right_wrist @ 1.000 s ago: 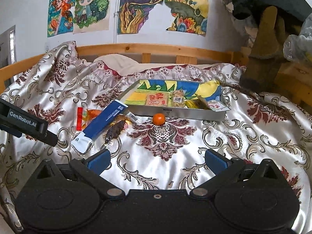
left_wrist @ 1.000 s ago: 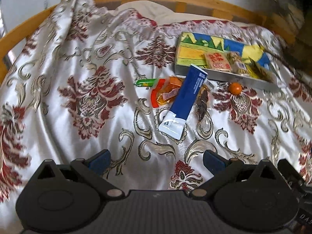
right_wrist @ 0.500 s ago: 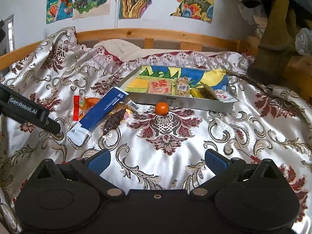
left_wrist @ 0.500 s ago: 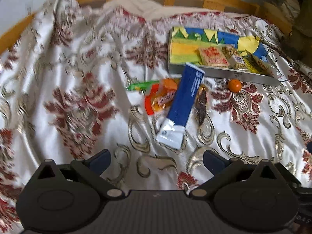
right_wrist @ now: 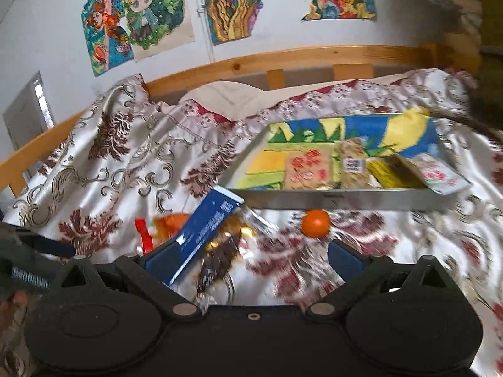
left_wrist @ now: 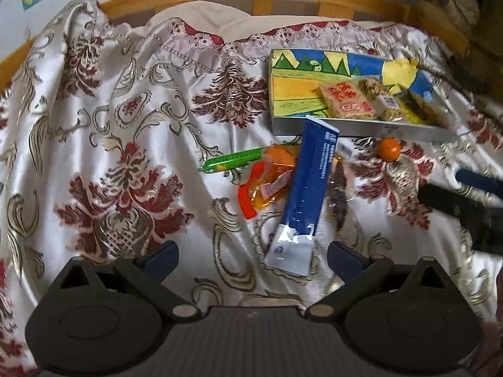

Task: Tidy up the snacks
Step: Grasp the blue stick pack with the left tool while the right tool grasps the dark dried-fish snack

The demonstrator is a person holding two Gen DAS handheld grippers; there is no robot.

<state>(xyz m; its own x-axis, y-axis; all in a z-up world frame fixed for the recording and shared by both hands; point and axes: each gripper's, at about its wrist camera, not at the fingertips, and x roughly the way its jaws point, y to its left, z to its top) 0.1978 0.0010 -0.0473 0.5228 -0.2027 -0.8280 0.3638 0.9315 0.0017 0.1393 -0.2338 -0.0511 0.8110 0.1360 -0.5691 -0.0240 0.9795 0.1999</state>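
Loose snacks, among them a blue packet point(left_wrist: 309, 188) and an orange ball point(right_wrist: 315, 222), are lying before the tray point(right_wrist: 339, 199); the right gripper point(right_wrist: 251, 257), jaws closing yet empty, is nearing them, while the left gripper point(left_wrist: 251, 256) is gaping empty.

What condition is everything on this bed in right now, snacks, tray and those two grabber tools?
Tray: open, partly filled with packets.
Blue packet: sealed, flat on the bedspread, its far end by the tray's wall.
Orange ball: loose beside the tray.
Green tube: lying outside.
Left gripper: open, empty.
Right gripper: closing slightly, gripping nothing.
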